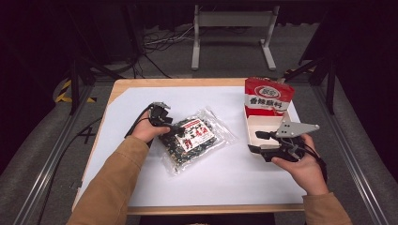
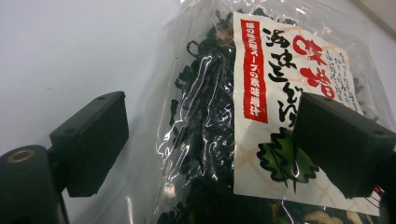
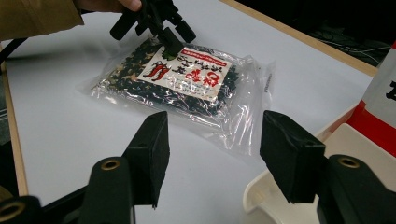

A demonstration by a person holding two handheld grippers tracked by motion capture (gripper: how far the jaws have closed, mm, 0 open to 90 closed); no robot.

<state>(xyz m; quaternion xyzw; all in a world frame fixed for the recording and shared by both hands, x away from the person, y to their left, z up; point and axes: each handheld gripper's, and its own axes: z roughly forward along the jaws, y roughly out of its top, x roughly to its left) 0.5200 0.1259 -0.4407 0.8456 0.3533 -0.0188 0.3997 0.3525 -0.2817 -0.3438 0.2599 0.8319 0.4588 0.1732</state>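
Note:
A clear bag of dark dried seaweed [image 1: 195,138] with a white and red label lies flat on the white table top [image 1: 225,173]. My left gripper [image 1: 172,127] is at the bag's left end, open. In the left gripper view the bag [image 2: 210,70] lies between its two black jaws, one beside the clear edge and one over the label; the pads do not squeeze it. The right gripper view shows that left gripper [image 3: 168,39] with one jaw tip resting on the bag [image 3: 187,79]. My right gripper [image 1: 256,142] [image 3: 219,158] hovers open and empty at the right, beside a white tray.
The white tray [image 1: 251,123] [image 3: 261,196] stands at the right, with a red and white packet [image 1: 268,96] [image 3: 380,107] upright at its far end. The table's wooden edge [image 1: 178,83] runs along the back. A metal frame stands on the floor beyond the table.

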